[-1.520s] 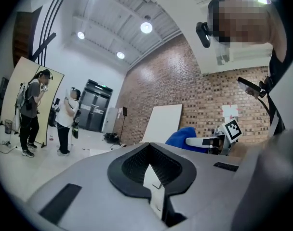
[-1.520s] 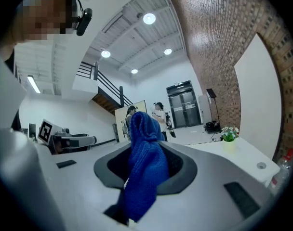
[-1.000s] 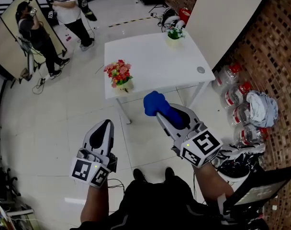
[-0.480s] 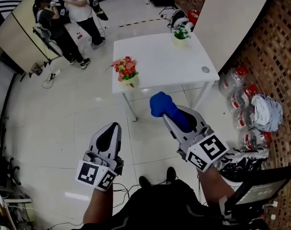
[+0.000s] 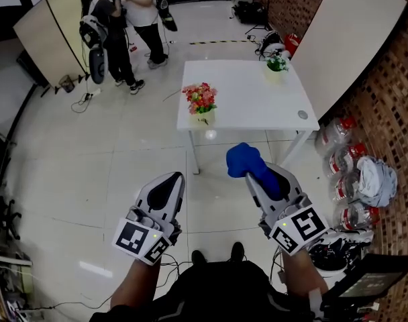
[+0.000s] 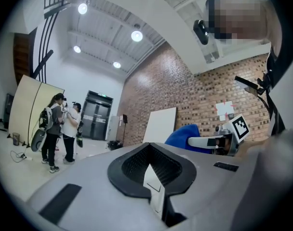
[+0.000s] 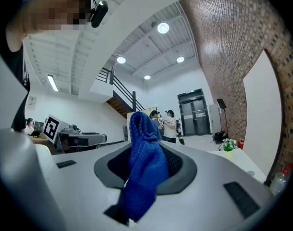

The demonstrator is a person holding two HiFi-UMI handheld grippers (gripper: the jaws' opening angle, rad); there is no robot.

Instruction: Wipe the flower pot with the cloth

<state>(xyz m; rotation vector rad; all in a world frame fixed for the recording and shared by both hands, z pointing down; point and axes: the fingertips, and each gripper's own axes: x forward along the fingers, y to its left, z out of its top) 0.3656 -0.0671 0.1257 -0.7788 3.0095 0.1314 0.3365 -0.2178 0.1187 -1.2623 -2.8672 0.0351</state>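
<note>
Two flower pots stand on the white counter [image 5: 247,102]. The near pot [image 5: 202,118], with red and pink blooms, sits at the near left edge, and the far pot [image 5: 276,69], with a small green plant, sits at the far right corner. Which one is meant I cannot tell, though the near pot seems likelier. Both are well apart from the grippers, across open floor.

Either pot looks light enough to slide or tip under a wiping push, and the blooms are fragile. I judge it should be steadied low on its wall, below the flowers.

The blue cloth [image 5: 243,159] is a soft, limp knit, pinched in the closed jaws of the right gripper [image 5: 252,173]. Its bunched end stands beyond the tips, and that free bunch is the part to wipe with. The left gripper [image 5: 169,182] has its jaws together with nothing between them, so it would have to open to brace the pot.

Two people [image 5: 127,19] stand at the far left, and bottles [image 5: 338,163] lie at the right by the brick wall.
</note>
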